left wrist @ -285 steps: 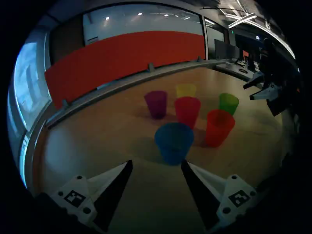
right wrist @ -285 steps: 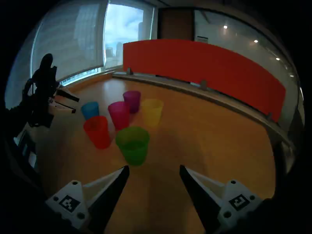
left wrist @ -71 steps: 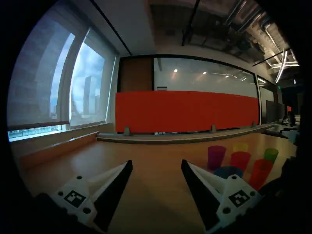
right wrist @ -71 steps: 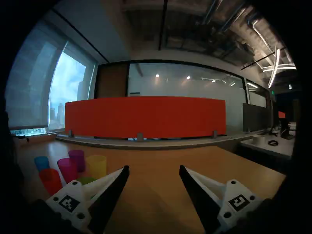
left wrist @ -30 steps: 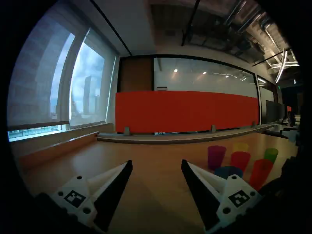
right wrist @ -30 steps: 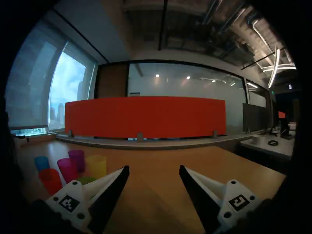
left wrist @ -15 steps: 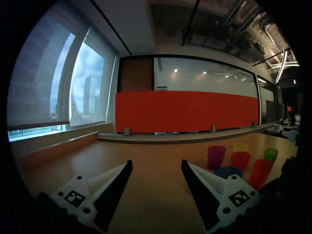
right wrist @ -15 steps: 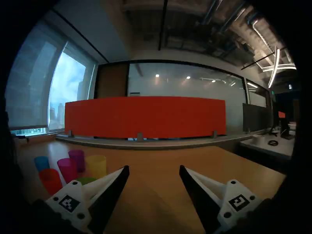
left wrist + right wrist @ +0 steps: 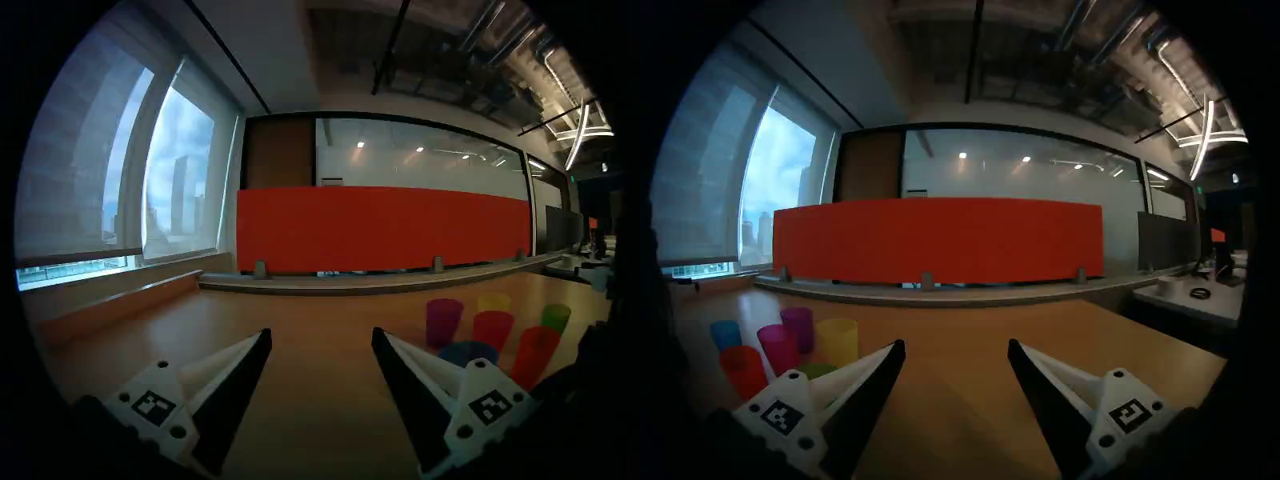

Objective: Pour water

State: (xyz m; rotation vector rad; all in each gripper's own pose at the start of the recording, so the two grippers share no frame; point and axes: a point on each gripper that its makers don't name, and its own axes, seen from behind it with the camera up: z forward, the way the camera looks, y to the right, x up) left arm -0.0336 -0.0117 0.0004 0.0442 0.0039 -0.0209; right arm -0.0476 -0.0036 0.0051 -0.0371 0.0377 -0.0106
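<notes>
Several coloured plastic cups stand grouped on the wooden table [image 9: 320, 376]. In the left gripper view they sit at the right: purple cup [image 9: 443, 321], yellow cup [image 9: 494, 302], pink cup [image 9: 492, 330], green cup [image 9: 555, 317], orange cup [image 9: 535, 355], and the blue cup [image 9: 468, 351] partly behind my right finger. My left gripper [image 9: 320, 340] is open and empty, low over the table. In the right gripper view the cups are at the left: blue cup [image 9: 725, 334], orange cup [image 9: 744, 370], pink cup [image 9: 777, 347], purple cup [image 9: 798, 328], yellow cup [image 9: 838, 341], green cup [image 9: 817, 370]. My right gripper [image 9: 955, 344] is open and empty.
A red partition panel [image 9: 384, 228] runs along the table's far edge [image 9: 936, 240]. Large windows [image 9: 120, 200] are at the left. Another desk with small items [image 9: 1192, 298] stands at the right. Bare tabletop lies ahead of both grippers.
Since 9.5 s ago both grippers pulled back from the cups and tilted up to level, the cups now off to the side. Over the last second nothing has visibly moved.
</notes>
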